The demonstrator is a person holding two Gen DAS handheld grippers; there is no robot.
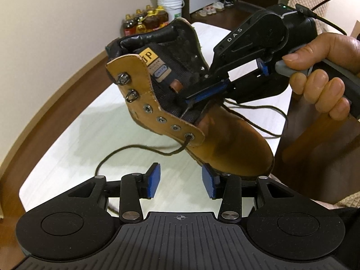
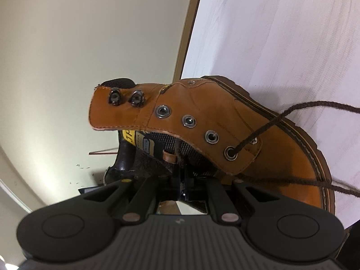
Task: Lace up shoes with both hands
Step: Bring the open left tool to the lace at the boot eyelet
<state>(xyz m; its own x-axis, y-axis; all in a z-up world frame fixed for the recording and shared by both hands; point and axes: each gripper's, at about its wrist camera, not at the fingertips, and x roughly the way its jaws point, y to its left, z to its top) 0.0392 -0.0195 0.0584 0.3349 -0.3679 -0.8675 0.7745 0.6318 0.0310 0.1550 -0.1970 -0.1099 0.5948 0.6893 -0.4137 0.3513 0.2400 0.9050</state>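
A tan lace-up boot (image 1: 236,139) lies tilted on the white table (image 1: 78,135), toe toward me. A dark brown lace (image 1: 139,148) leaves the lowest eyelet (image 1: 189,136) of its left flap and trails over the table. My left gripper (image 1: 182,182) is open just short of the toe, with nothing between its blue pads. My right gripper (image 1: 193,97), in a person's hand (image 1: 321,74), reaches over the tongue, shut on the lace's other end, whose tip pokes out. In the right wrist view the boot (image 2: 202,103) fills the middle and the right gripper (image 2: 182,184) is shut beneath the flap.
The table's near right edge runs close by the boot's toe. On the floor behind stand oil bottles (image 1: 146,20), a white bucket (image 1: 171,2) with a cardboard box on it, and several shoes (image 1: 211,7). A padded chair back (image 1: 310,0) is at the far right.
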